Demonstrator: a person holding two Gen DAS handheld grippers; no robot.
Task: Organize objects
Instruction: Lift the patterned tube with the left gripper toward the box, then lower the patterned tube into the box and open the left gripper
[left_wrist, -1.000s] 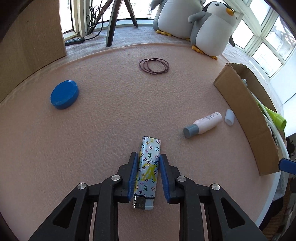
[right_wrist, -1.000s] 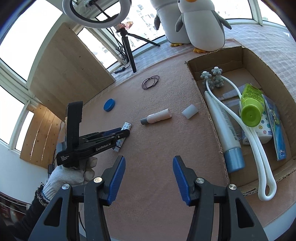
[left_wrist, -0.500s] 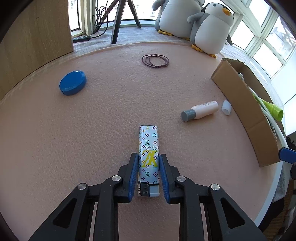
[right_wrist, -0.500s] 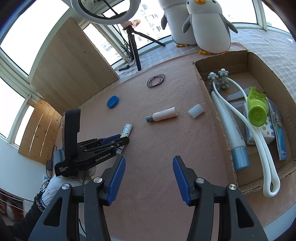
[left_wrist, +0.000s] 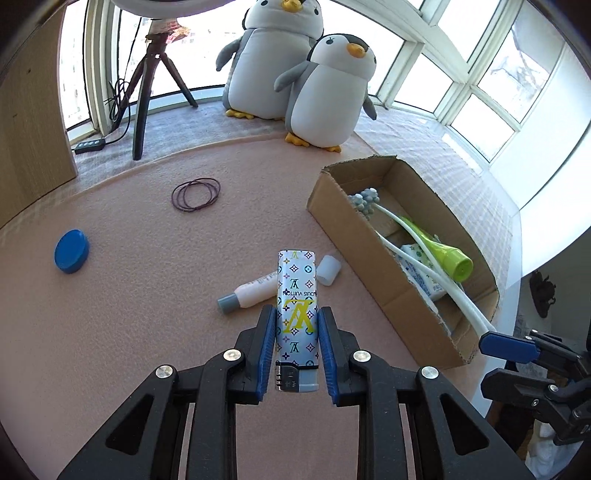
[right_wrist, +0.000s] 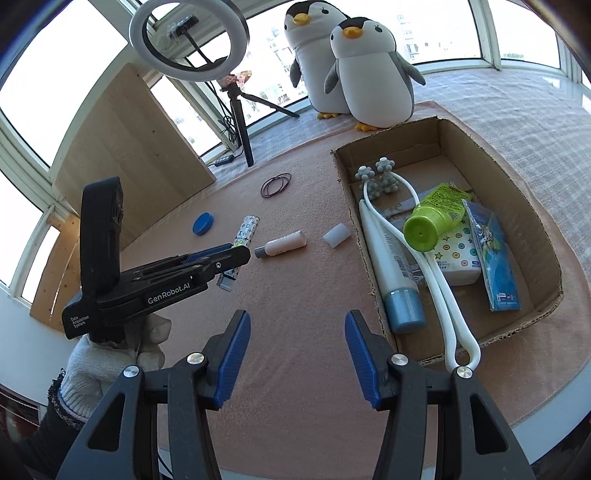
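Here I had the left gripper (left_wrist: 297, 347) pinching the patterned lighter (left_wrist: 296, 314) by its long sides near the metal end, clear of the pink tabletop (left_wrist: 129, 314) at lower centre of the frame, so it could be carried toward the cardboard box (left_wrist: 354, 236) at right. The right gripper (right_wrist: 297, 354) was spread wide and empty, parked near the box's front edge, out of the way.

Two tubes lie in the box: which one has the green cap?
The short yellow-green tube, resting across the white massager. The other, the long white tube along the cardboard box wall, has a blue cap.
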